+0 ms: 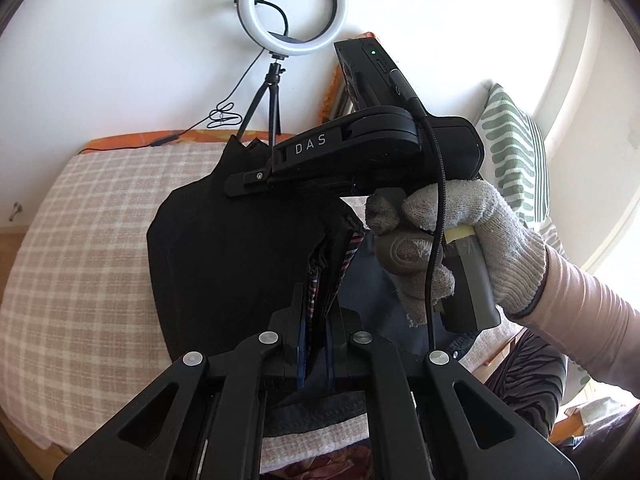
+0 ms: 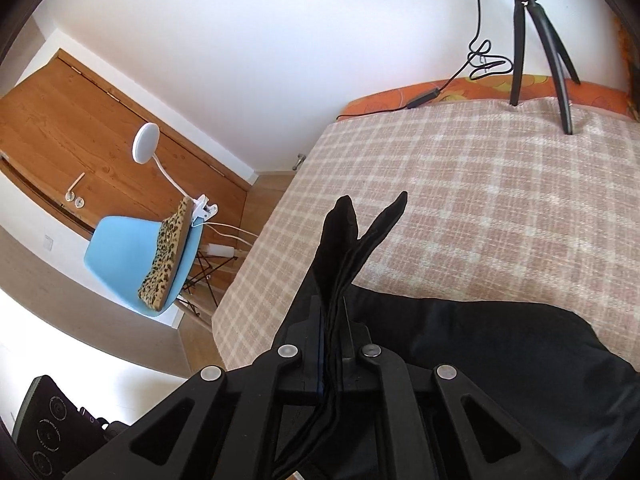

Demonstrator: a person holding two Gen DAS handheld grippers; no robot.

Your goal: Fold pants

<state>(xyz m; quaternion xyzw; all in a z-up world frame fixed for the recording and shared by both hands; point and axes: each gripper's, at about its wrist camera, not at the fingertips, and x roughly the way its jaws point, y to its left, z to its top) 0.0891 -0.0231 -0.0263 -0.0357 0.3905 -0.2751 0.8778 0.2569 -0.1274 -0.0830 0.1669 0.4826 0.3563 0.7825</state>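
Left wrist view: left gripper (image 1: 316, 344) fingers clamped tight on an edge of the black fabric pants (image 1: 224, 264), a patterned striped inner lining (image 1: 340, 268) showing at the pinched part. Pants hang lifted in front of the camera, above the bed with the beige-and-white checked cover (image 1: 80, 248). Just beyond, the right gripper (image 1: 256, 182), black with white lettering on its arm, sits level across the frame, its tip against the upper part of the pants. A hand in a grey knitted glove (image 1: 460, 240) grips its handle; pale pink sleeve (image 1: 592, 308) behind. A black cable (image 1: 436, 216) runs down over the glove. White ring light on a small black tripod (image 1: 294, 12) stands at the far edge of the bed, against the white wall. A green-and-white striped pillow (image 1: 512, 152) at the right side.

Right wrist view: right gripper (image 2: 334, 344) fingers closed on bunched layers of the black pants (image 2: 500, 352), two fabric points sticking up past the tips. Rest of the pants drapes to the right, over the near part of the bed (image 2: 480, 200). Black tripod legs (image 2: 536, 40) on the far edge of the bed. Off the bed's left edge, a light blue plastic chair (image 2: 124, 252) with a leopard-print cushion (image 2: 168, 256) and a white clip lamp (image 2: 146, 144), before a wooden door (image 2: 80, 128).
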